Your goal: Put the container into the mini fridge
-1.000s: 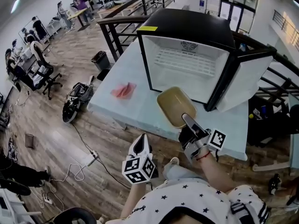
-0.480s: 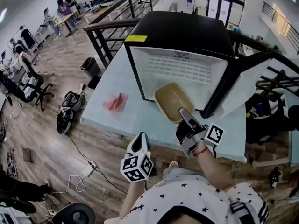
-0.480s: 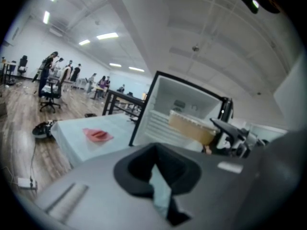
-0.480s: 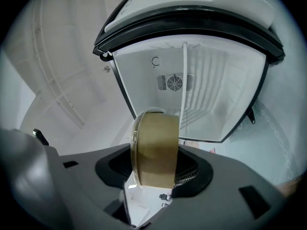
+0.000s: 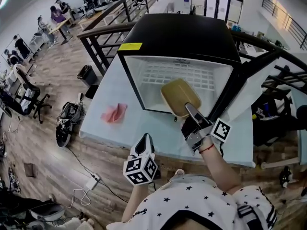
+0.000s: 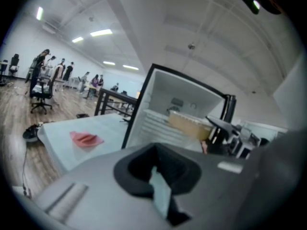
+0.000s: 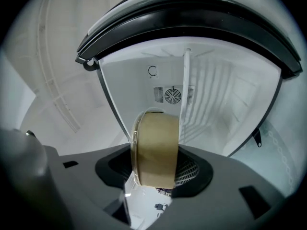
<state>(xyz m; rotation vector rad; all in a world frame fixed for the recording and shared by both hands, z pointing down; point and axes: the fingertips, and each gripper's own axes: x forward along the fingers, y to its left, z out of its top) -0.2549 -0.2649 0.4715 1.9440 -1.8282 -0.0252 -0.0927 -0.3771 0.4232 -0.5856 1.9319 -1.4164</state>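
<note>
A black mini fridge (image 5: 182, 35) stands on the pale blue table (image 5: 139, 128), its door (image 5: 252, 85) swung open to the right and its white inside showing. The tan container (image 5: 178, 96) with a clear lid hangs at the fridge's opening, over the front lip. My right gripper (image 5: 191, 111) is shut on its near end. In the right gripper view the container (image 7: 155, 147) stands on edge between the jaws, facing the fridge's back wall and fan vent (image 7: 172, 95). My left gripper (image 5: 144, 146) hangs low before the table's front edge, shut and holding nothing.
A pink cloth (image 5: 113, 113) lies on the table left of the fridge. A wire shelf (image 5: 175, 73) sits at the back of the fridge. Black railings (image 5: 103, 30) run behind the table. Cables, a bag and a bin are on the wooden floor at left.
My right gripper has carried the container forward from over the table to the fridge's opening. The left gripper has hardly moved.
</note>
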